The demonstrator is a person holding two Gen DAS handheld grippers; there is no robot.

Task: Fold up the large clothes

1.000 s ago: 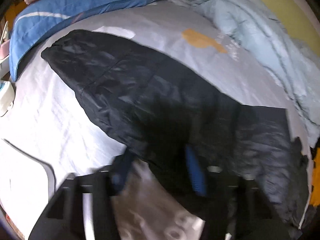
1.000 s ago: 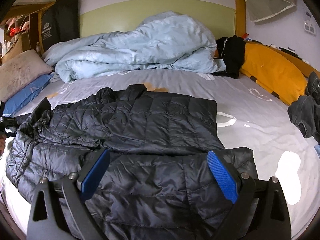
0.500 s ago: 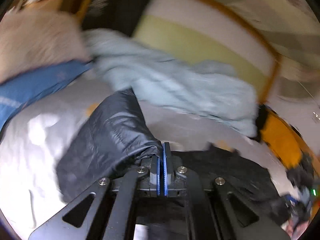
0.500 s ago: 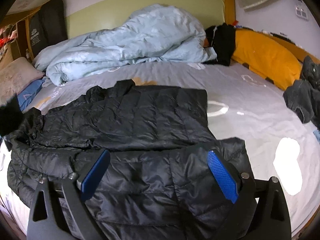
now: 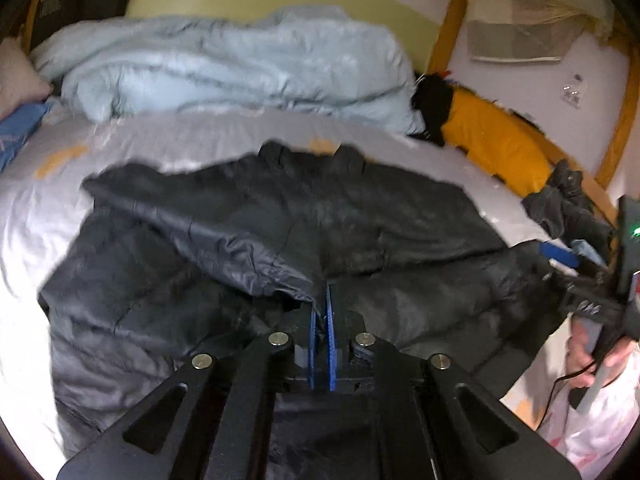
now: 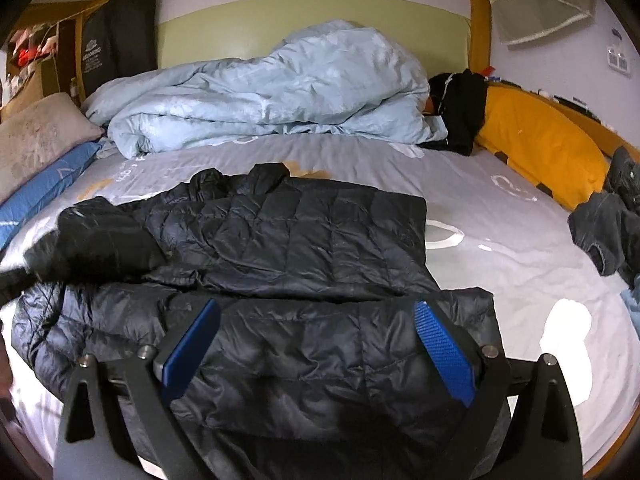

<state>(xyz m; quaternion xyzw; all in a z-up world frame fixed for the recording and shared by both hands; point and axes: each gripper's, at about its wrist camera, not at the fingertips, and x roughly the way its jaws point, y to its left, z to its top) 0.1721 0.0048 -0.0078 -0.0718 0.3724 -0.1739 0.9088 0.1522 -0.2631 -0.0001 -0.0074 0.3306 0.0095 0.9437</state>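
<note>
Black jacket (image 6: 288,240) beneath right tongs (image 6: 316,344)

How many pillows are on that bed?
3: a beige pillow and a blue pillow along the left edge, an orange pillow on the right. The duvet may hide more.

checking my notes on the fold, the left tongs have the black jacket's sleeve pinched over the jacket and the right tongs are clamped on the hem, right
Not quite. The left tongs do pinch the sleeve of the black jacket over its body, though those jaws are just starting to open. The right tongs are not clamped on the hem: the right wrist view shows their blue pads spread wide above the jacket, gripping nothing.
</note>
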